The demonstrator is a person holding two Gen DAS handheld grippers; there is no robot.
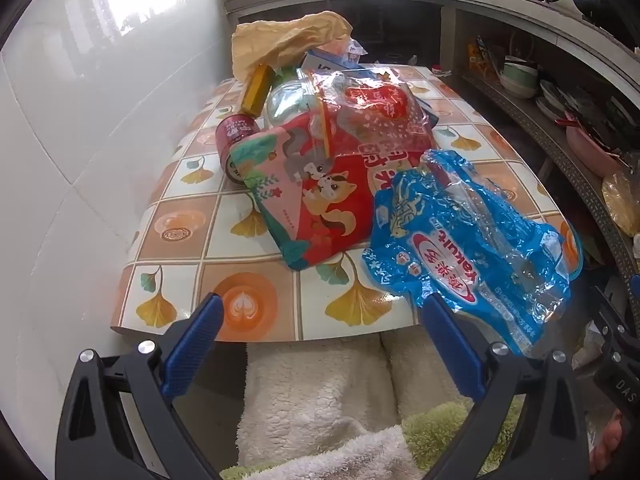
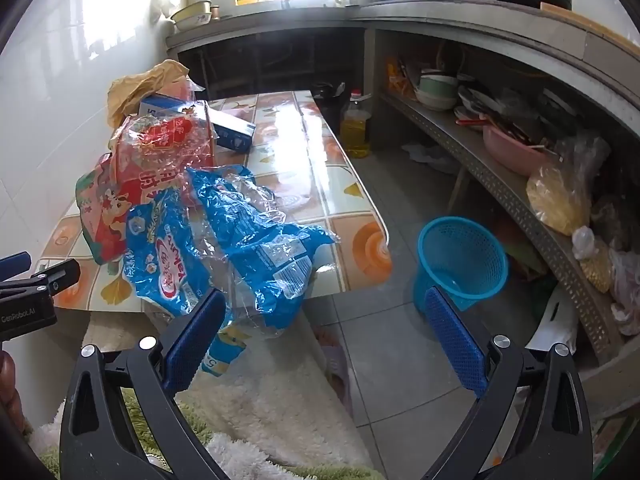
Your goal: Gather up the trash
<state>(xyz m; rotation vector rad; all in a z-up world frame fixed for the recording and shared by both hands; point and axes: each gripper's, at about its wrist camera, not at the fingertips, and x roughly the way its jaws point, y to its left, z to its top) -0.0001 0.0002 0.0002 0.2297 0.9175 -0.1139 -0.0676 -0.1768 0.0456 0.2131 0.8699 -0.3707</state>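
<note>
A heap of trash lies on a low tiled-pattern table [image 1: 176, 236]. Nearest is a crumpled blue Yakult wrapper [image 1: 472, 248] [image 2: 224, 248] hanging over the front edge. Behind it lie a red squirrel-print bag [image 1: 320, 200] [image 2: 108, 216], a clear red-printed bag [image 1: 376, 116] [image 2: 168, 140], a dark red can [image 1: 234, 140], a gold tube [image 1: 258, 90], a blue-white box [image 2: 232, 128] and a tan paper bag [image 1: 280, 40]. My left gripper [image 1: 322, 312] is open just short of the table's front edge. My right gripper [image 2: 326, 308] is open, its left finger in front of the blue wrapper, nothing held.
A blue mesh wastebasket [image 2: 460, 260] stands on the tiled floor right of the table. A yellow oil bottle [image 2: 354, 128] sits beyond it. Concrete shelves [image 2: 520, 184] with bowls and bags run along the right. A white wall [image 1: 80, 160] borders the left. Fluffy rugs [image 1: 320, 392] lie below.
</note>
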